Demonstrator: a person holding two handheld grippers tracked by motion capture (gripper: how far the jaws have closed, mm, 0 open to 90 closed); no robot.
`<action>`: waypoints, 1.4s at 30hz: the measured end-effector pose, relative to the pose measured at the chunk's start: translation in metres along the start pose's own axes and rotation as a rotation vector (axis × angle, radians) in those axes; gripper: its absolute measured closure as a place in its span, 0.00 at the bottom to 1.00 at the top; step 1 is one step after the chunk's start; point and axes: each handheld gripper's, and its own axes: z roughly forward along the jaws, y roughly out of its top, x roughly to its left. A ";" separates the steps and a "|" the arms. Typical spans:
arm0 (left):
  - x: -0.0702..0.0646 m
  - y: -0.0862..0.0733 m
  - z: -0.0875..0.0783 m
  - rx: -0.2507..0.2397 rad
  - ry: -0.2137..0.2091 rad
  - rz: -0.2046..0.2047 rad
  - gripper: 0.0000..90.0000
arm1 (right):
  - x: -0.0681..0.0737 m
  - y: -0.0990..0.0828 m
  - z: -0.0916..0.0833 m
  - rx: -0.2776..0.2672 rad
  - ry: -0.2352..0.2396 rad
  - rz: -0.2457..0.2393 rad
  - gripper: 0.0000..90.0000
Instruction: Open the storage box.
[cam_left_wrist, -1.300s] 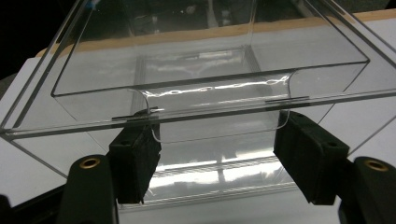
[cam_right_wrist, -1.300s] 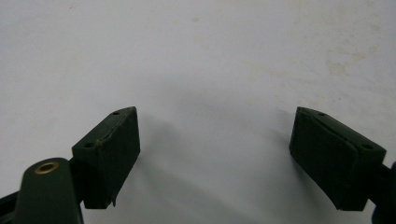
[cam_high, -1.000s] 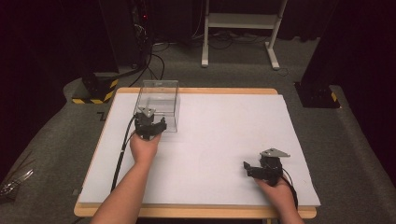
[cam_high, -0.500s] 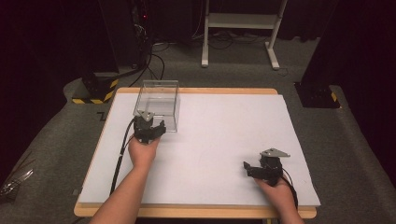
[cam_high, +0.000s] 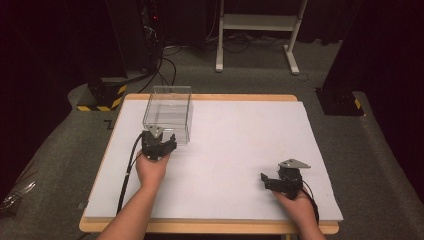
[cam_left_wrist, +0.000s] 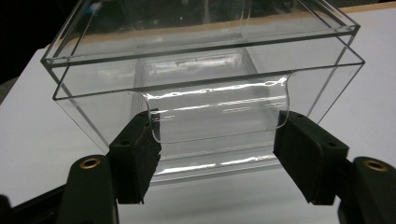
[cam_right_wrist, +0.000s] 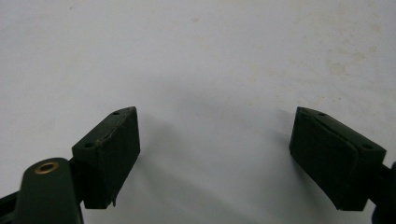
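Gripping the clear box's (cam_left_wrist: 205, 88) front tab, the left claw (cam_left_wrist: 217, 140) had seized it at ten o'clock; moving remained. Right claw (cam_right_wrist: 229, 154) gaped wide, idle.

One clear box (cam_high: 168, 114) is seen on the worktop (cam_high: 240, 150). Two tongs are counted: the left tongs (cam_high: 165, 142) and the right tongs (cam_high: 266, 180). Two hands are seen, one behind each. One white stand (cam_high: 257, 22) is seen behind, and perhaps two dark cabinets, though that part is too dark.
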 end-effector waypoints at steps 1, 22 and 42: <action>0.000 -0.001 -0.001 -0.003 0.001 0.002 0.36 | 0.000 0.000 0.000 0.000 0.000 0.000 0.18; -0.002 -0.022 -0.031 -0.013 -0.013 0.007 0.36 | 0.000 0.000 0.000 -0.002 0.004 0.002 0.18; -0.006 -0.048 -0.061 -0.026 -0.024 0.024 0.36 | 0.000 0.000 0.000 -0.002 0.003 0.002 0.18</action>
